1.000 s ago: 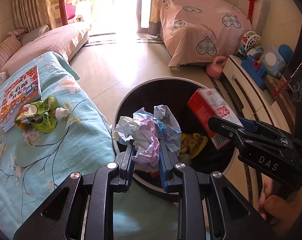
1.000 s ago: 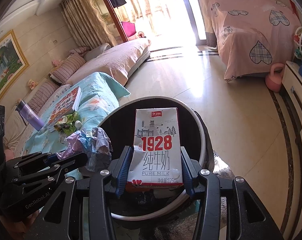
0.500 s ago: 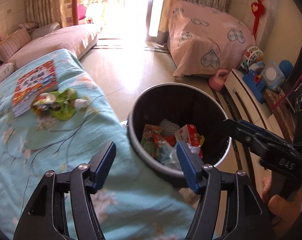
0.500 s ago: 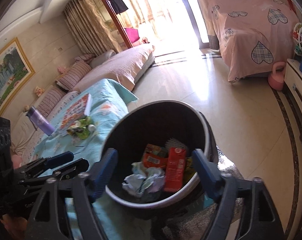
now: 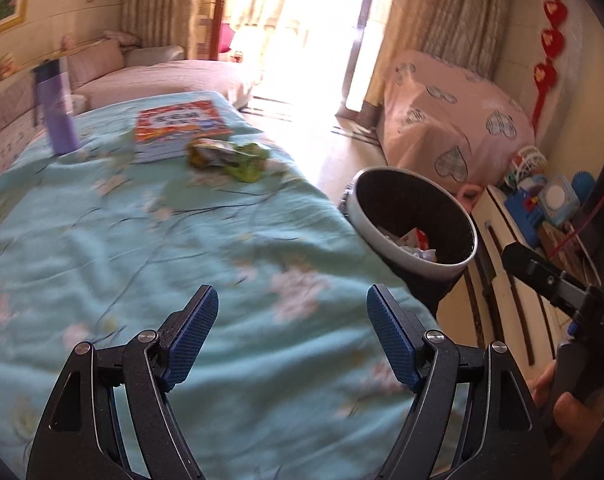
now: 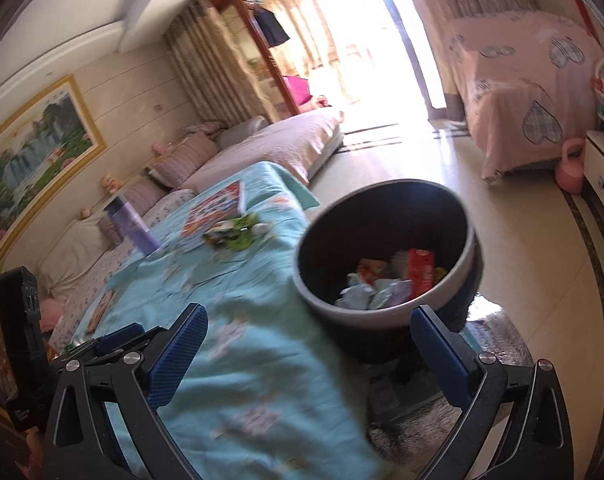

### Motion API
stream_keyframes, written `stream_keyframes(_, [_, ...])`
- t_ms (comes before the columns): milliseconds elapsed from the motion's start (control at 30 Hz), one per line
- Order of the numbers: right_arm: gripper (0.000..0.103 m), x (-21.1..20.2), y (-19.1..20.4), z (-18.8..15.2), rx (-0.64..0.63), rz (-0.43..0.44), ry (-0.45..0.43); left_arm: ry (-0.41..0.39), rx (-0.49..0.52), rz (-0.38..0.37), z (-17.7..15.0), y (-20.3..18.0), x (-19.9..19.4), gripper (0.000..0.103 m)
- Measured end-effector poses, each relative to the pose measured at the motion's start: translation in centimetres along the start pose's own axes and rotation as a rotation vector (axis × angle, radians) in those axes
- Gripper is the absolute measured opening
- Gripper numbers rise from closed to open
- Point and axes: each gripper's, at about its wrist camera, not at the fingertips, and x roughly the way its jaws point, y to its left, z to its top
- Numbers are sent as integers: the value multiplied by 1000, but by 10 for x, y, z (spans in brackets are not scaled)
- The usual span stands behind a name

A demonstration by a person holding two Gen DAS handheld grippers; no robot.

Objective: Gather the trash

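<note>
A round dark trash bin (image 5: 453,266) (image 6: 329,308) stands on the floor at the right edge of the table covered in a light blue cloth (image 5: 142,248) (image 6: 238,320). Inside lie crumpled paper (image 6: 355,294) and a red milk carton (image 6: 419,274). A green and yellow crumpled wrapper (image 5: 230,154) (image 6: 234,234) lies on the cloth at the far end beside a book. My left gripper (image 5: 292,336) is open and empty above the cloth. My right gripper (image 6: 307,354) is open and empty, near the bin's front rim.
A colourful book (image 5: 180,128) (image 6: 216,208) and a purple bottle (image 5: 56,110) (image 6: 132,226) are on the far cloth. A pink covered piece of furniture (image 5: 449,120), a pink kettlebell (image 6: 569,170) and a toy shelf (image 5: 541,200) are at the right. A sofa (image 6: 262,148) stands behind.
Both grippers opened and dropped the crumpled paper and milk carton into the bin a second ago. Since then both pulled back and swung left, over the cloth.
</note>
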Motion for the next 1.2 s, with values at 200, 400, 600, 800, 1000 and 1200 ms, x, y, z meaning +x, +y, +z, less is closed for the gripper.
stream_keyframes(200, [103, -45, 50, 16, -91, 60, -139, -158, -30, 76, -3, 23, -68, 99])
stream_keyframes(400, [103, -83, 94, 1, -187, 82, -289, -325, -25, 241, -35, 38, -112, 103])
stream_keyframes(600, [103, -61, 106, -44, -228, 64, -299, -367, 23, 355, -67, 50, -113, 103])
stream_keyframes(800, [103, -48, 111, -67, -302, 12, -272, -348, 18, 383, -84, 57, -103, 103])
stream_keyframes(1000, [103, -42, 114, -78, -338, -18, -261, -341, 33, 386, -94, 56, -101, 103])
stream_keyframes(1200, [103, -42, 113, -83, -338, -25, -251, -322, 21, 387, -95, 58, -98, 103])
